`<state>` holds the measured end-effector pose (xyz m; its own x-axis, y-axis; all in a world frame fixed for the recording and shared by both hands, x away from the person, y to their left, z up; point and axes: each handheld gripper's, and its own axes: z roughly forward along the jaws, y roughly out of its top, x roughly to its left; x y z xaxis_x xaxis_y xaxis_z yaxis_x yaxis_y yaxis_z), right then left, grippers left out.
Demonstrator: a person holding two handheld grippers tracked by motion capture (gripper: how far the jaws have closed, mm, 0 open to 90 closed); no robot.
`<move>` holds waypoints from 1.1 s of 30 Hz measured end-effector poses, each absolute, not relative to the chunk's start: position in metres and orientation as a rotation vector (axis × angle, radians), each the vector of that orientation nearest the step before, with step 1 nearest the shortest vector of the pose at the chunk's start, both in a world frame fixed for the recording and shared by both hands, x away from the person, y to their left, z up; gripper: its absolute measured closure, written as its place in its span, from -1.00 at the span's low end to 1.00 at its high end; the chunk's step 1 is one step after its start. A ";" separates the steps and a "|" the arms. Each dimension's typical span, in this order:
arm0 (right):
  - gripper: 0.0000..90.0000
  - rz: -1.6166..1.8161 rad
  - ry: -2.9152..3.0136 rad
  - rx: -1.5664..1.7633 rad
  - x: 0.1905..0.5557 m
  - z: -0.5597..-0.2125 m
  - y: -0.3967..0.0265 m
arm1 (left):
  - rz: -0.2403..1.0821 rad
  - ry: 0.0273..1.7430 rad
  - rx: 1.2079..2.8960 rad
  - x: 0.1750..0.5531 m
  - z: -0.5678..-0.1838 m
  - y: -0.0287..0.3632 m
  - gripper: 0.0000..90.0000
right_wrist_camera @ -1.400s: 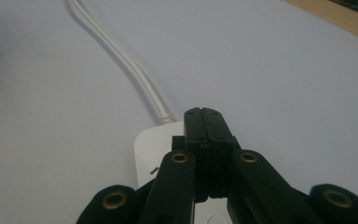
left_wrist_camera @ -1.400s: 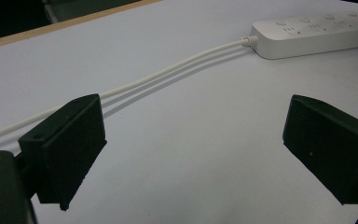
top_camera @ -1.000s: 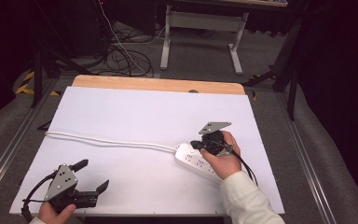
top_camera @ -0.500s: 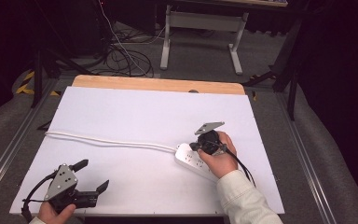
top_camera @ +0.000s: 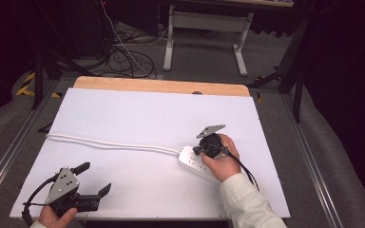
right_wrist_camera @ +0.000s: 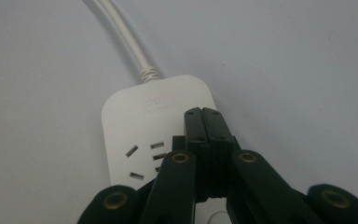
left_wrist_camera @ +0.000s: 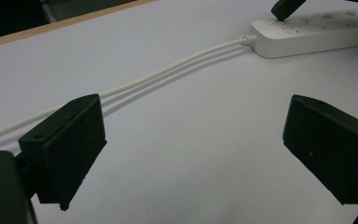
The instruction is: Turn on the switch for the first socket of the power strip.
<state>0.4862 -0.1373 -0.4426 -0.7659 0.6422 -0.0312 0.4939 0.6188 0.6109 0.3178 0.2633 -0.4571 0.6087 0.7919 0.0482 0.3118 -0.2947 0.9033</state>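
Observation:
A white power strip (top_camera: 194,163) lies right of the table's middle, and its white cable (top_camera: 109,143) runs off to the left edge. My right gripper (top_camera: 199,151) is held in a hand above the strip's cable end. Its jaws are shut with nothing between them, and the tips (right_wrist_camera: 204,122) rest on or just over the strip's top face (right_wrist_camera: 140,126), beside a socket. My left gripper (top_camera: 95,178) sits near the front left corner, open and empty. Between its wide jaws (left_wrist_camera: 196,140) I see bare table, with the cable (left_wrist_camera: 168,71) and strip (left_wrist_camera: 317,33) beyond.
The white table board (top_camera: 138,114) has a wooden strip (top_camera: 161,86) along its far edge. Beyond it on the floor are black cables (top_camera: 123,57) and a grey stand (top_camera: 204,23). Metal rails (top_camera: 309,156) run along both sides of the table.
The right gripper has shifted slightly left along the power strip towards its cable end. The left gripper has stayed where it was.

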 end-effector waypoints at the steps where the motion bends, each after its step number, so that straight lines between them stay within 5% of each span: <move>1: 1.00 0.869 2.597 0.928 0.486 -0.443 -0.137 | 0.624 0.886 1.868 0.318 -0.457 0.263 -0.86; 33: 1.00 0.840 2.616 0.934 0.488 -0.444 -0.135 | 0.623 0.885 1.873 0.318 -0.458 0.262 -0.86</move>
